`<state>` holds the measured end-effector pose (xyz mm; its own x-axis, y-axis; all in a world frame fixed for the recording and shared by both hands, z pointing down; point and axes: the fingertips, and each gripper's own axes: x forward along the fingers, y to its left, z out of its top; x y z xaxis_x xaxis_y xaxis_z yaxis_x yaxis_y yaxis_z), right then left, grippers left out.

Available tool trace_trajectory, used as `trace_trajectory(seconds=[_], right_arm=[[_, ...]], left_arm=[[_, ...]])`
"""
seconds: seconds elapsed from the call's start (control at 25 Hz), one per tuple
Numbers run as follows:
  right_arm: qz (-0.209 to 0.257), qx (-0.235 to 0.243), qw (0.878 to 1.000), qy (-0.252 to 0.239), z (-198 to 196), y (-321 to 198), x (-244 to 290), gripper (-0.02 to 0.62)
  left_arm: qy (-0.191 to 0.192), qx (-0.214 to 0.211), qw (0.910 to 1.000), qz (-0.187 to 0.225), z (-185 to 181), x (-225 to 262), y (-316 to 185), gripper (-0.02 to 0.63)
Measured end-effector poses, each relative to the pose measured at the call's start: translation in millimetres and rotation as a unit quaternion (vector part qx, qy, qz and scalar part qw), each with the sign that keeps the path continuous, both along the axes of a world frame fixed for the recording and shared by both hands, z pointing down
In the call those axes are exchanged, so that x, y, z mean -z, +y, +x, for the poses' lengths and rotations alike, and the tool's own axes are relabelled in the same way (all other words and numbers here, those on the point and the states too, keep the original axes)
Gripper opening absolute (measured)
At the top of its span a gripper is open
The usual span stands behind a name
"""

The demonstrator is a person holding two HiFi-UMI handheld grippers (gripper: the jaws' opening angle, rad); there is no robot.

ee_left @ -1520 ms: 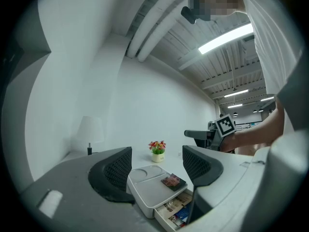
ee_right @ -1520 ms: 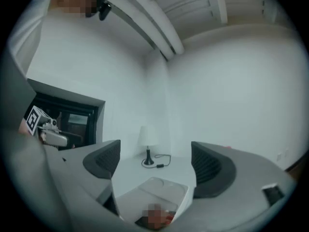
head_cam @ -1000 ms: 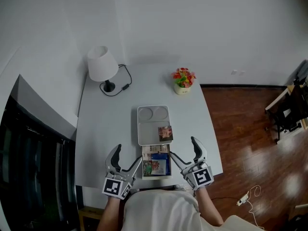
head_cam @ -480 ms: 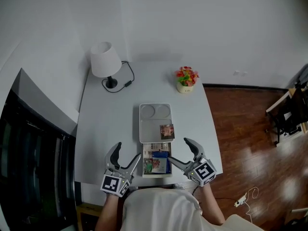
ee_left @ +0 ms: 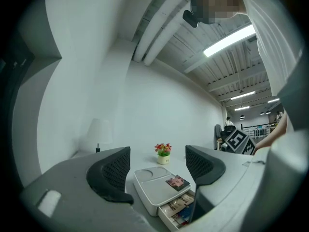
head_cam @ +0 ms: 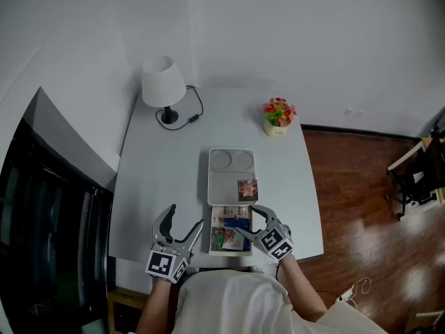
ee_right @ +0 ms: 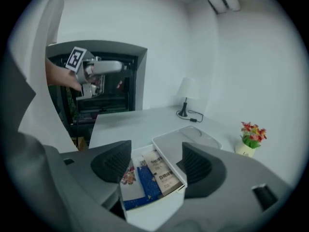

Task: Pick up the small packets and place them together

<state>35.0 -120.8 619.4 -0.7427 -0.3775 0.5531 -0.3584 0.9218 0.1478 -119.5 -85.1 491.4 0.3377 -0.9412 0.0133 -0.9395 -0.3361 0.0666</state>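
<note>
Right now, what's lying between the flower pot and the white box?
Nothing. The head view shows only bare table between the flower pot and the white box. The left gripper view shows the same bare stretch.

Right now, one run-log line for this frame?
right gripper: jaws closing over packets in open drawer, nothing gripped | left gripper: open, empty | lone packet: on box lid

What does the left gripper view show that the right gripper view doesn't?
Only the left gripper view: the small picture packet lying on the white tray-topped box, and the ceiling strip lights. Only the right gripper view: the dark cabinet and the lamp's black cord. Both: the box's open drawer with its packets, the white shaded lamp, the small flower pot.
</note>
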Motion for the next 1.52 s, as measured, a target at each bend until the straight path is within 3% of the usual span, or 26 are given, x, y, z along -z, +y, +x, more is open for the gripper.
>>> trace_trajectory(seconds=[0.04,0.12,0.52,0.6,0.76,1.16,1.28,1.52], right_arm=[[-0.001,0.010,1.000,0.019,-4,1,-13,0.322],[0.001,0.032,0.998,0.061,-11,2,-37,0.227],[-0.023,0.102,0.976,0.193,-54,-5,-118,0.225],[-0.025,0.110,0.970,0.214,-58,-5,-129,0.129],[-0.020,0.112,0.960,0.255,-58,-7,-150,0.129],[-0.015,0.127,0.944,0.303,-63,-11,-158,0.125],[-0.002,0.130,0.939,0.319,-62,-11,-161,0.086],[0.011,0.132,0.944,0.303,-63,-10,-150,0.044]], left_arm=[[-0.001,0.001,1.0000,-0.001,-1,-1,1,0.357],[-0.001,0.002,1.0000,-0.002,-3,-2,2,0.356],[0.002,0.009,0.9999,-0.014,-8,-10,6,0.353],[-0.001,0.009,0.9999,-0.014,-9,-10,7,0.353],[-0.003,0.017,0.9997,-0.015,-16,-10,9,0.353],[0.006,0.035,0.9992,-0.016,-28,-12,8,0.353],[0.006,0.035,0.9993,-0.014,-28,-11,7,0.353],[0.006,0.031,0.9994,-0.015,-27,-14,6,0.348]])
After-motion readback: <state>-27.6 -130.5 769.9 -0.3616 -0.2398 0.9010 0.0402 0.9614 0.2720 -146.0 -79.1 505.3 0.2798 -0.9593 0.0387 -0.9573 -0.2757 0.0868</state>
